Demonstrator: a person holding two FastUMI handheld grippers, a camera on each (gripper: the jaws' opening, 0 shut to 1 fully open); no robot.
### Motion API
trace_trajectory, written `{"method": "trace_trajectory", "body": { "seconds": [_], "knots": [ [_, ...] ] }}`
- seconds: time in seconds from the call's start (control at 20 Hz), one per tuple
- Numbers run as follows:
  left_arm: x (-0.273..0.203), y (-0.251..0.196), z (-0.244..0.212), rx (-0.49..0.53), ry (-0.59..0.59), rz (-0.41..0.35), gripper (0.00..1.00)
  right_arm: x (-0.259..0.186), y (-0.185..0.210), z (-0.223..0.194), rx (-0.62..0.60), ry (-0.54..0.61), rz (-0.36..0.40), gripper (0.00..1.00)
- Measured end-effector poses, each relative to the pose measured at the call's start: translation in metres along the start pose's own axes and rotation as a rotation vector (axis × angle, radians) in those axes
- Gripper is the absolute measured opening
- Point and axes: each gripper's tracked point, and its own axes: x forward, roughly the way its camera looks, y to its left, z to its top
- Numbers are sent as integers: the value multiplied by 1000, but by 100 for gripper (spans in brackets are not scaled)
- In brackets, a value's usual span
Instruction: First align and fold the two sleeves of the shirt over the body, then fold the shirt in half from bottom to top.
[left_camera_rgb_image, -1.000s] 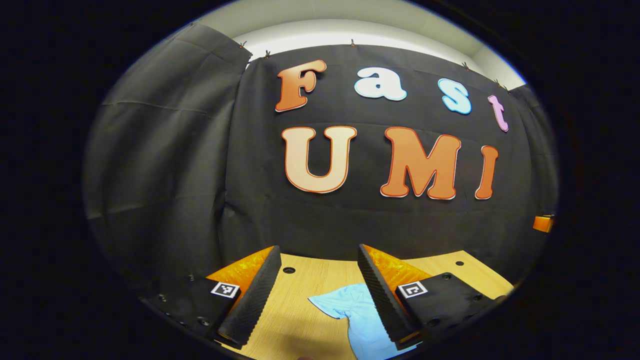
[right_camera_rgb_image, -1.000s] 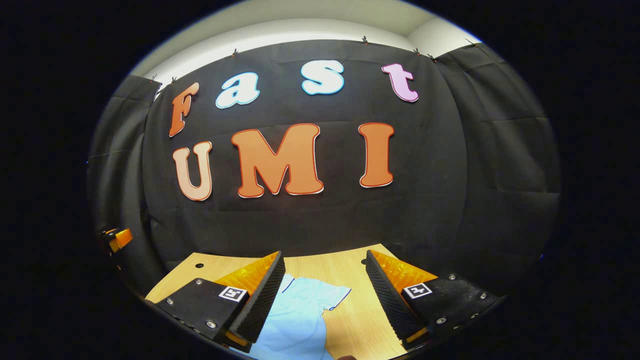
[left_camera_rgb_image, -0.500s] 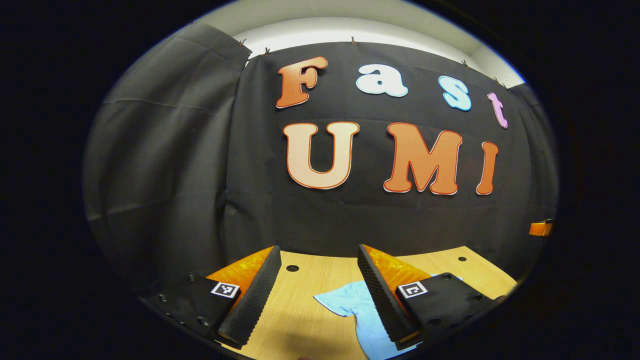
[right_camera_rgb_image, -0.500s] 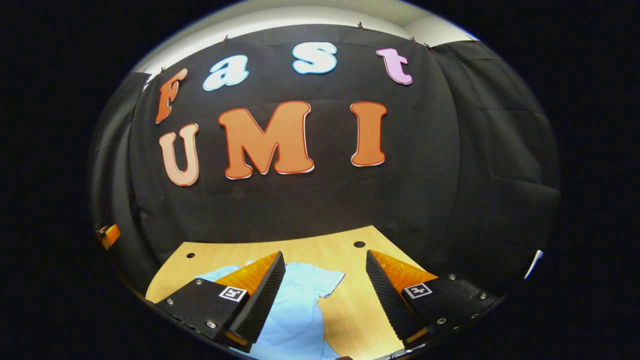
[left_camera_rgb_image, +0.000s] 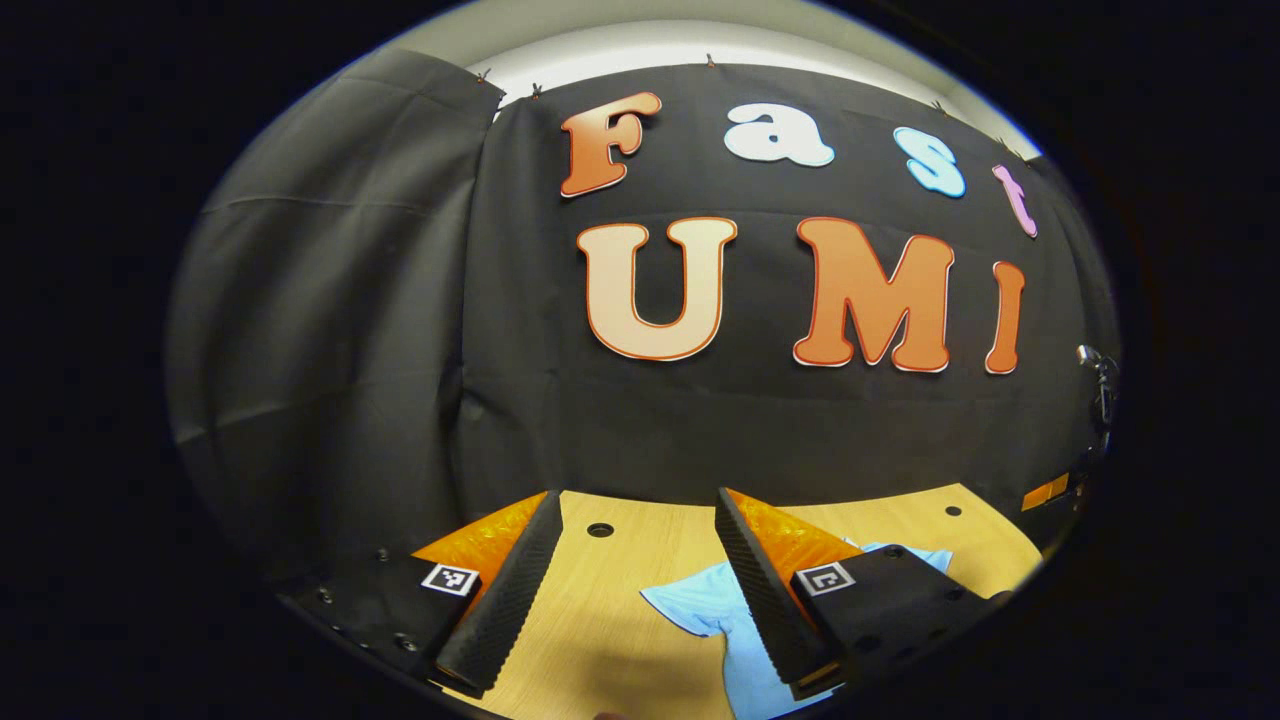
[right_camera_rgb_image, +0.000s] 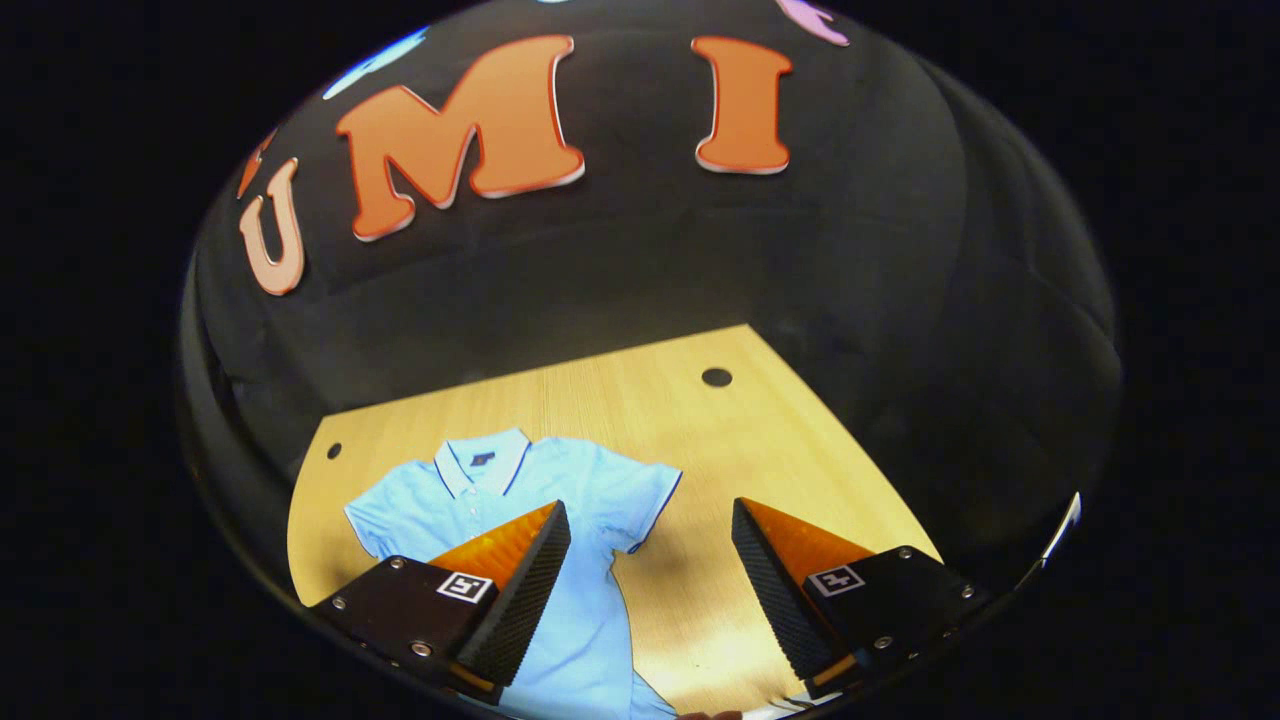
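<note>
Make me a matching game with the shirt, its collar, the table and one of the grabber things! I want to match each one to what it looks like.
Things:
1. shirt
2. collar
3. table
4. right gripper

Descriptions:
A. light wood with small round holes
B. fingers spread apart, nothing between them but table and a sleeve edge
C. light blue, lying flat with both sleeves spread out
D. white-looking with a thin dark stripe, at the shirt's far end

Pairs: 1-C, 2-D, 3-A, 4-B
</note>
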Motion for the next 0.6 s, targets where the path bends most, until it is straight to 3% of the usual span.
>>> {"method": "trace_trajectory", "body": {
  "seconds": [0.3,0.45,0.6],
  "knots": [
    [19,6,-26,33,67,61,100,114,-2,-23,27,296,-30,99],
    [24,9,-34,40,88,85,100,147,7,-49,80,440,-22,99],
    [27,14,-37,40,103,103,100,170,0,-64,76,497,-59,99]
  ]
}}
